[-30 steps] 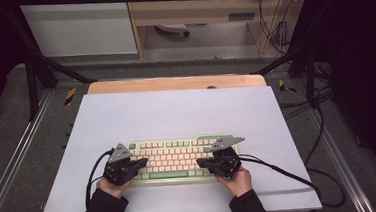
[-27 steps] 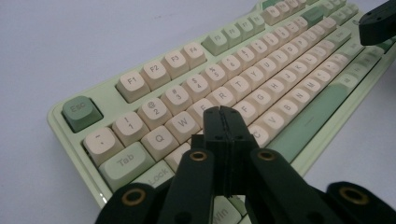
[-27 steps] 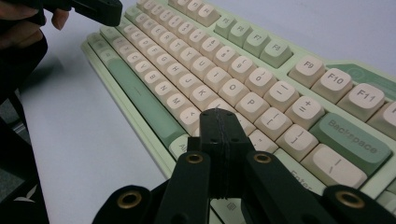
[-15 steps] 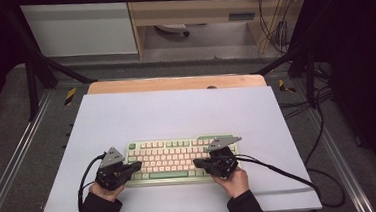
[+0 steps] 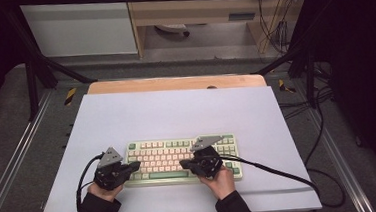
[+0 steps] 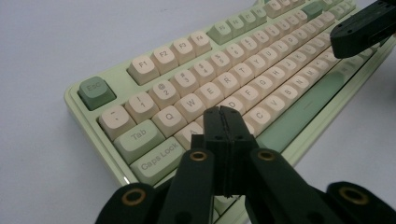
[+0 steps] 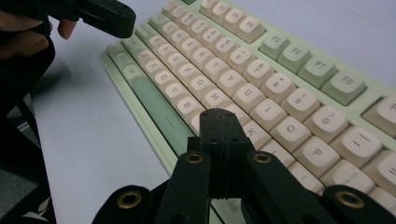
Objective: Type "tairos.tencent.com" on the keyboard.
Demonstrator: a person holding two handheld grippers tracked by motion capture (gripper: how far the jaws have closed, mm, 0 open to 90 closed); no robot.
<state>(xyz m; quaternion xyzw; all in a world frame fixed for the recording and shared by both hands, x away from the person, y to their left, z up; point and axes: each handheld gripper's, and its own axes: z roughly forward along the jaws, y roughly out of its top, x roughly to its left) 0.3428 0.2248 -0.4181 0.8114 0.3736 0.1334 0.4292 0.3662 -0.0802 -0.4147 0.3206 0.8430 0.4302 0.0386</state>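
Table (image 5: pixel 176 112): you are working at a pale surface; the keyboard is lying near its front edge, toward you.
Keyboard (image 5: pixel 164 155): green case, cream keys, sitting flat and square to you; it is serving as the landmark below.
Left gripper (image 5: pixel 134 166): you are holding it over the keyboard's left end, jaws pressed together on nothing, tips hovering above the A key (image 6: pixel 189 133) area.
Right gripper (image 5: pixel 184 164): you are holding it over the keyboard's middle right, jaws together and empty, tips lying above the home row near K (image 7: pixel 254 130).
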